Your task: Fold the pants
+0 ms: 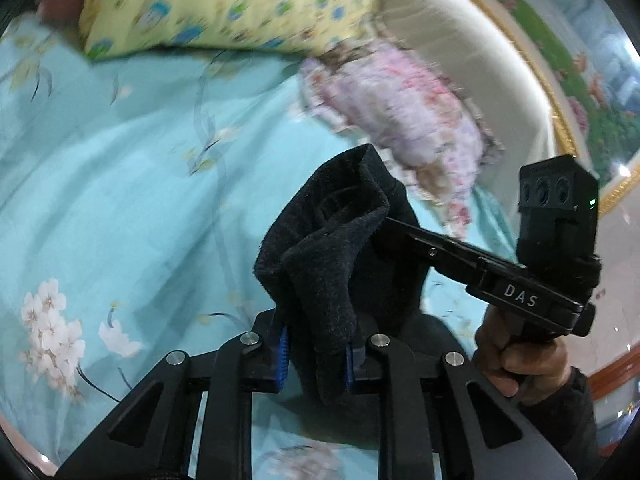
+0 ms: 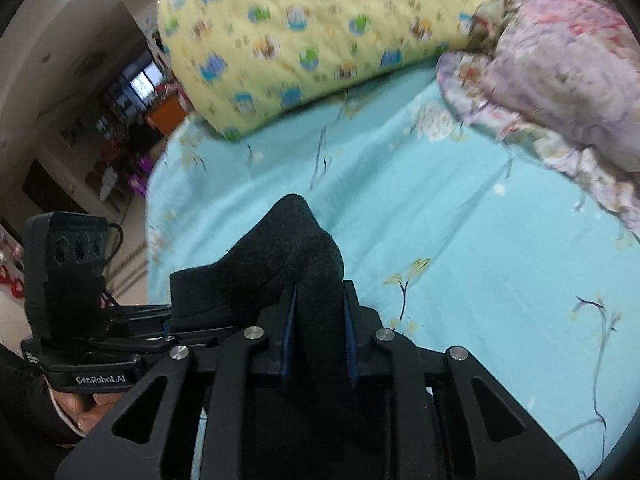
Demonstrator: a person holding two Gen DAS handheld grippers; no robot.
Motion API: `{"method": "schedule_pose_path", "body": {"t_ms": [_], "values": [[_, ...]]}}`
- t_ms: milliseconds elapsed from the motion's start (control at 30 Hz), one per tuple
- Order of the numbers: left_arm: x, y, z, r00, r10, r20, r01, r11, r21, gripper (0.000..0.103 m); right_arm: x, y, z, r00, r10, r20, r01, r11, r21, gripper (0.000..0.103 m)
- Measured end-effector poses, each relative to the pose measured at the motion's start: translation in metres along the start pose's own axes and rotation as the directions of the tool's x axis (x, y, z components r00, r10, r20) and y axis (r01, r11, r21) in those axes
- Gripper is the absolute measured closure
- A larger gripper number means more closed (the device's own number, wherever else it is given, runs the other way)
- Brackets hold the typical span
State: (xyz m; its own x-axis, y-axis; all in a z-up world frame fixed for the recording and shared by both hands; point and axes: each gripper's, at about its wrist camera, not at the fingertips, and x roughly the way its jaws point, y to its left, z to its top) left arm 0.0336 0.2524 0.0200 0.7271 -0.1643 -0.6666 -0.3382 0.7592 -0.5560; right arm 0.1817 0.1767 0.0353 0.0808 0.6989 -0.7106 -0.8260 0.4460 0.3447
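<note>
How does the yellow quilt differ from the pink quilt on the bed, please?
The yellow quilt carries small blue and green motifs; the pink quilt is floral. The yellow quilt is a smooth bulky roll; the pink quilt looks crumpled. Both rest on the turquoise sheet.

The left gripper (image 1: 316, 364) has its blue-padded jaws clamped on bunched black fleece pants (image 1: 332, 256) above a turquoise floral bedsheet (image 1: 120, 184). The black right gripper (image 1: 400, 226) reaches into the same fabric from the right, jaws hidden.

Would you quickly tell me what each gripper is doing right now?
Left gripper: shut on the black pants.
Right gripper: shut on the black pants too.
</note>
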Motion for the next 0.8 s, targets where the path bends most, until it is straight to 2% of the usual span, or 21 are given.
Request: {"method": "schedule_pose_path", "body": {"t_ms": [167,367,600,800], "values": [[-0.015,-0.044,-0.002,0.999,-0.054,0.004,0.054,0.995,0.086,0.084,-0.046,-0.001,-0.009,0.996,0.010,0.084,-0.014,0.999,0.038,0.082],[-0.027,-0.098,-0.017,0.992,-0.123,-0.011,0.123,0.976,0.182,0.084,-0.101,-0.002,-0.028,0.986,-0.012,0.168,0.001,0.998,0.062,0.082],[-0.020,-0.158,-0.047,0.980,-0.183,-0.076,0.197,0.940,0.278,0.084,-0.166,-0.016,-0.075,0.966,-0.063,0.249,0.031,0.991,0.129,0.082],[-0.009,-0.201,-0.078,0.971,-0.196,-0.134,0.231,0.908,0.348,0.084,-0.204,-0.032,-0.120,0.949,-0.116,0.293,0.055,0.977,0.207,0.082]]}}
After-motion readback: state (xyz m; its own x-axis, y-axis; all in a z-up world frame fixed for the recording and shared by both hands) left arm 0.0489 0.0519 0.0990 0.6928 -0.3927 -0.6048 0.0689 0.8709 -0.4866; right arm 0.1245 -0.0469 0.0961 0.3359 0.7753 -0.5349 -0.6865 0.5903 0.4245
